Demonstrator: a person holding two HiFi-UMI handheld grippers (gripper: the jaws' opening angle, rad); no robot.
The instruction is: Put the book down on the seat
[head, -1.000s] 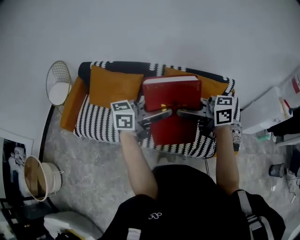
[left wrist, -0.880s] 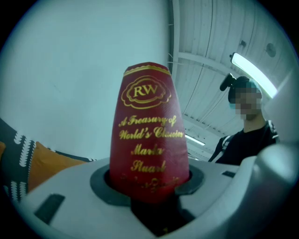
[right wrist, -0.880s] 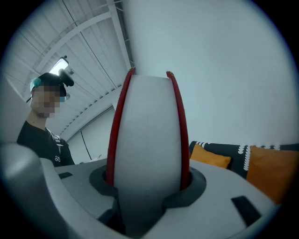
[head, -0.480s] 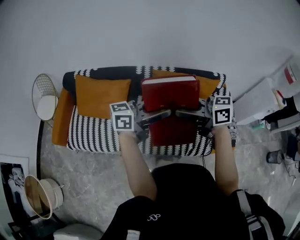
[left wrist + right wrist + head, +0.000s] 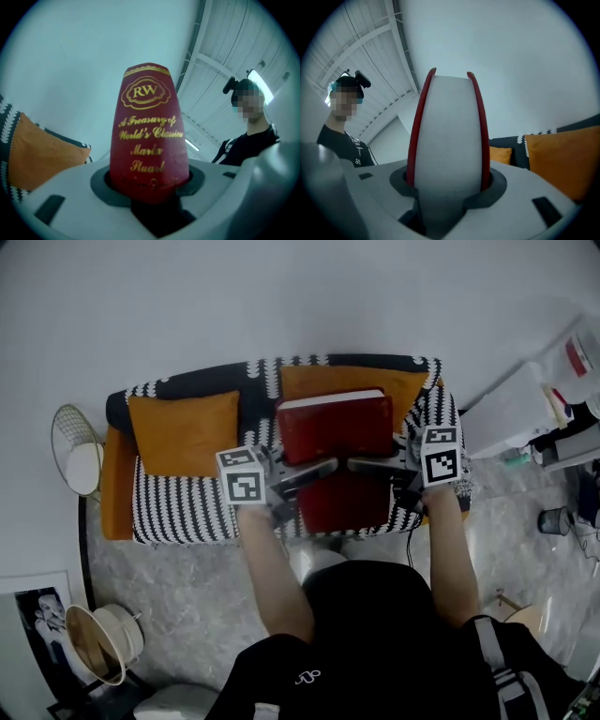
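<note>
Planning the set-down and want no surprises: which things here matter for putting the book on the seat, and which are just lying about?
Part of the job:
red book, clamped at the spine by the left gripper and at the page edge by the right gripper
striped sofa seat

Just lying about:
orange cushions
wire basket
woven basket
white cabinet

A plain pale wall (image 5: 281, 296) is backing a black-and-white patterned fabric sofa (image 5: 183, 512), which is standing on a grey marbled floor (image 5: 178, 587); a round gold wire basket (image 5: 80, 465) is sitting beside its end.
</note>
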